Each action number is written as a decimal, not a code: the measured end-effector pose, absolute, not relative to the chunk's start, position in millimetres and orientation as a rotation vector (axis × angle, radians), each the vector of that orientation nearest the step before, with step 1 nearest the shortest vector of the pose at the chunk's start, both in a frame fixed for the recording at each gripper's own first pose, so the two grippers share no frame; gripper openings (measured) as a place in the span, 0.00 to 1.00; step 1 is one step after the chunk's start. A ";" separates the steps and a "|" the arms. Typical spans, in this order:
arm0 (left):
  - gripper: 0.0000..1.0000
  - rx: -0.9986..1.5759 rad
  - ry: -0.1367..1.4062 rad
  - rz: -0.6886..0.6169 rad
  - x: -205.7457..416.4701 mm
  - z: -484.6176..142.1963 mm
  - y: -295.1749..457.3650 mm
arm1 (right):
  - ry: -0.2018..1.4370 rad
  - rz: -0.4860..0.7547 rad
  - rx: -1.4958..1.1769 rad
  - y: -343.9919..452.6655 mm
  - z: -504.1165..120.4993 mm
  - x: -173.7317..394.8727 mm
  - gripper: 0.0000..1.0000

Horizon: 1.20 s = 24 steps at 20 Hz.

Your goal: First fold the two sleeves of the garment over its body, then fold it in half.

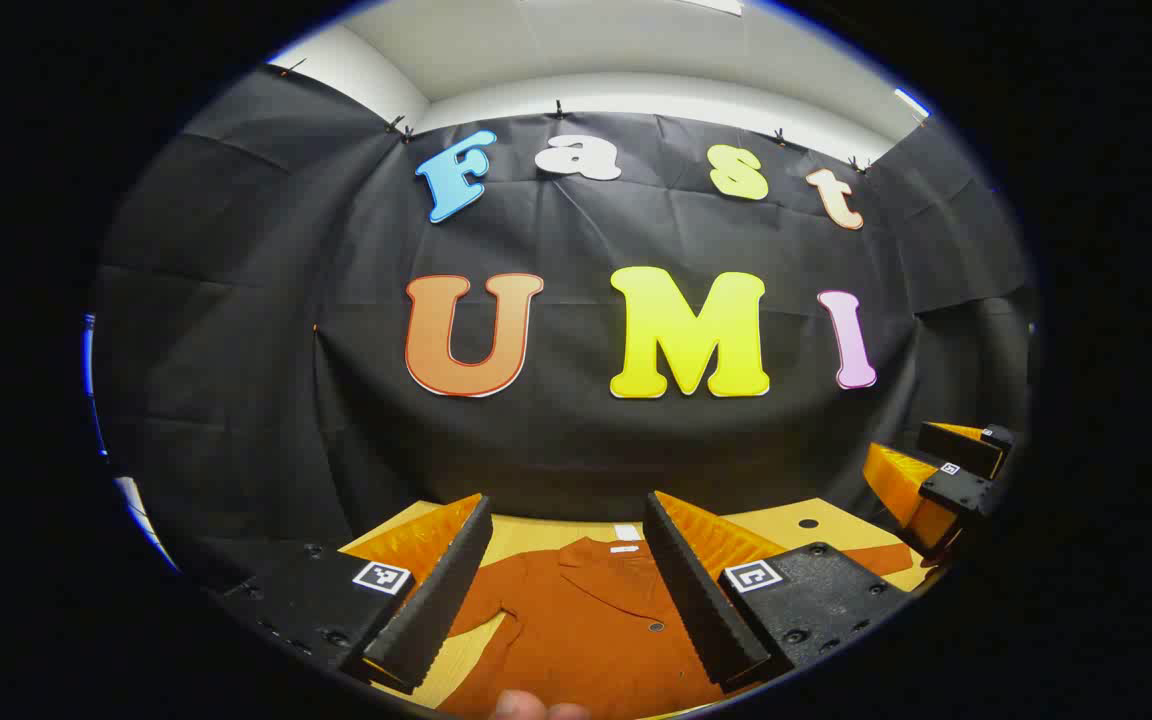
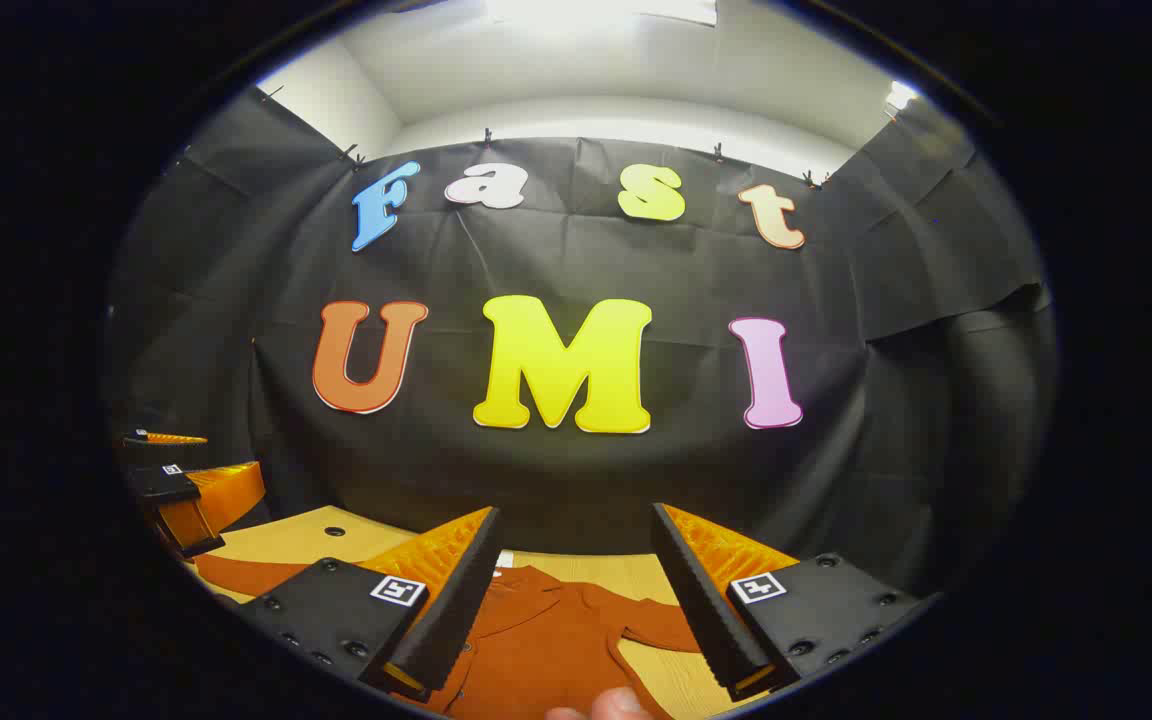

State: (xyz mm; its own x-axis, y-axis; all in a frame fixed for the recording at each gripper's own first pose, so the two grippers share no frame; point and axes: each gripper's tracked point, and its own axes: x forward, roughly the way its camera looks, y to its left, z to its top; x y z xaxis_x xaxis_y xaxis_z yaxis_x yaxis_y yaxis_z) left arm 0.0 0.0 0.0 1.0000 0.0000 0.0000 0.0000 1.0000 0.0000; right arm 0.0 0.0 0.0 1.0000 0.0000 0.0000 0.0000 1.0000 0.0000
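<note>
A rust-orange buttoned garment (image 1: 576, 630) lies flat on a light wooden table (image 1: 786, 520), collar toward the black wall. My left gripper (image 1: 566, 520) hangs open above it, nothing between its fingers. In the right gripper view the same garment (image 2: 546, 640) lies below my right gripper (image 2: 574, 530), which is open too and holds nothing. One sleeve (image 2: 241, 573) stretches out to the left there. The right gripper (image 1: 941, 470) appears at the right edge of the left gripper view, and the left gripper (image 2: 186, 485) at the left edge of the right gripper view.
A black cloth wall (image 1: 576, 430) closes the back of the table. A small round hole (image 1: 808, 523) marks the tabletop near the far right corner. A fingertip (image 1: 531, 706) shows at the bottom of the left gripper view.
</note>
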 end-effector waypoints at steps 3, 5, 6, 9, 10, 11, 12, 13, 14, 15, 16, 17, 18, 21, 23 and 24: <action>0.98 -0.005 0.003 0.001 -0.4 0.0 2.3 | 0.010 -0.006 0.003 0.1 -2.8 -0.5 0.94; 0.98 -0.004 0.005 -0.003 -0.1 -1.7 1.8 | 0.009 -0.011 0.001 0.7 -2.2 -2.8 0.93; 0.98 -0.005 0.006 -0.007 0.3 -1.6 1.2 | 0.010 -0.016 0.000 -0.4 -2.2 -3.3 0.93; 0.98 -0.003 0.003 -0.019 0.2 -1.5 -0.7 | 0.012 -0.029 0.004 -3.2 -2.8 -4.2 0.94; 0.98 -0.001 0.003 -0.021 0.0 -1.5 -0.8 | 0.012 -0.030 0.003 -3.2 -2.7 -5.1 0.93; 0.98 -0.001 0.005 -0.024 -0.2 -2.9 -1.6 | 0.012 -0.032 0.002 -4.1 -2.4 -5.7 0.94; 0.98 -0.002 0.007 -0.026 -0.6 -3.1 -1.9 | 0.012 -0.034 0.001 -5.0 -2.7 -5.9 0.93; 0.98 -0.001 0.008 -0.027 -0.8 -4.3 -2.2 | 0.013 -0.036 0.002 -5.7 -2.8 -5.8 0.93; 0.98 -0.001 0.009 -0.026 -0.6 -4.4 -1.7 | 0.015 -0.037 0.002 -6.1 -3.9 -5.4 0.93; 0.98 -0.001 0.010 -0.025 -0.4 -5.1 -1.3 | 0.017 -0.039 0.002 -6.8 -3.9 -6.6 0.94; 0.98 -0.001 0.011 -0.024 -0.7 -5.1 -1.9 | 0.019 -0.040 0.002 -7.3 -4.8 -6.2 0.94; 0.98 -0.002 0.012 -0.023 -0.9 -5.7 -2.1 | 0.020 -0.042 0.002 -7.9 -4.3 -6.3 0.94; 0.98 -0.002 0.013 -0.024 -1.5 -5.8 -2.3 | 0.020 -0.044 0.002 -9.0 -4.0 -6.5 0.94; 0.98 0.005 0.014 -0.027 -0.9 -6.8 -4.6 | 0.019 -0.045 -0.002 -9.8 -3.7 -6.0 0.93; 0.98 0.010 0.023 -0.030 -0.2 -9.4 -5.9 | 0.022 -0.043 -0.002 -10.4 -4.1 -6.5 0.94; 0.98 0.011 0.025 -0.031 0.4 -9.9 -7.1 | 0.023 -0.042 0.000 -11.5 -5.2 -5.4 0.94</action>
